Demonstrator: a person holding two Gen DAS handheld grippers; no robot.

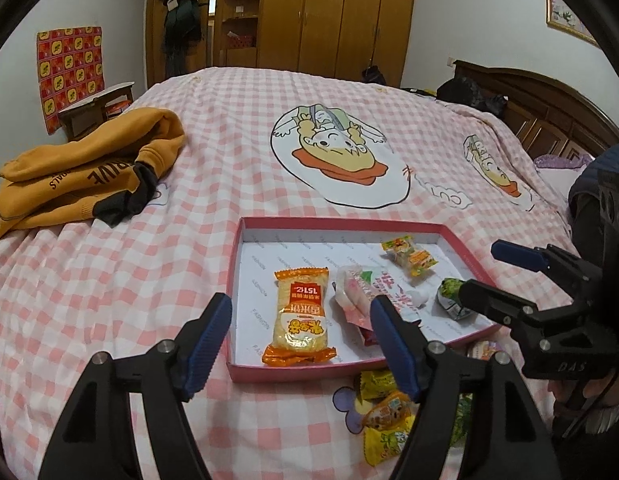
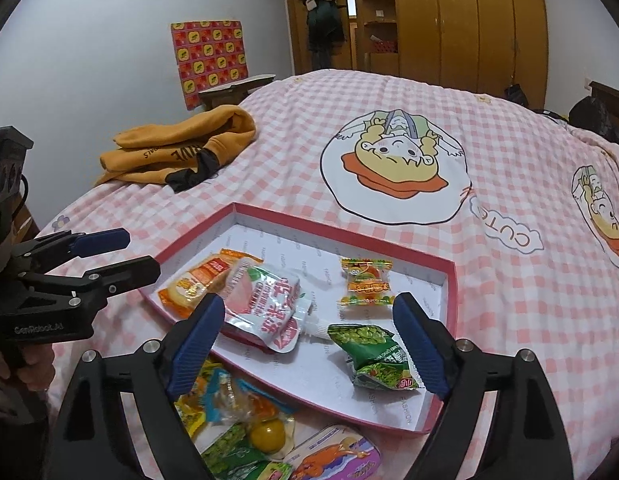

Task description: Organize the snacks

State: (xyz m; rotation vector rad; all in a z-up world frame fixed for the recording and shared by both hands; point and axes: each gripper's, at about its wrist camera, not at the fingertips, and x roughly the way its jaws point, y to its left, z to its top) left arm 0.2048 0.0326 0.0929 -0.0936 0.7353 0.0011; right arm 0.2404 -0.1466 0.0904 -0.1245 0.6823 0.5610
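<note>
A shallow pink box [image 1: 245,224] [image 2: 453,280] with a white floor lies on the checked bedspread. Inside it are an orange rice cracker pack [image 1: 301,316] [image 2: 197,280], a white and pink drink pouch [image 1: 355,292] [image 2: 265,300], a small yellow gummy packet [image 1: 409,258] [image 2: 365,284] and a green pea packet [image 1: 451,300] [image 2: 373,356]. Several loose snacks [image 1: 385,412] [image 2: 237,420] lie on the bed in front of the box. My left gripper [image 1: 301,348] stands open above the box's near edge. My right gripper [image 2: 309,348] [image 1: 481,272] is open over the green packet, holding nothing.
A folded orange hoodie [image 1: 81,168] [image 2: 181,148] lies on the bed to the far left. Wooden wardrobes [image 1: 329,12] stand behind the bed, a dark headboard [image 1: 541,100] at right, and a small wooden table [image 1: 93,112] at left.
</note>
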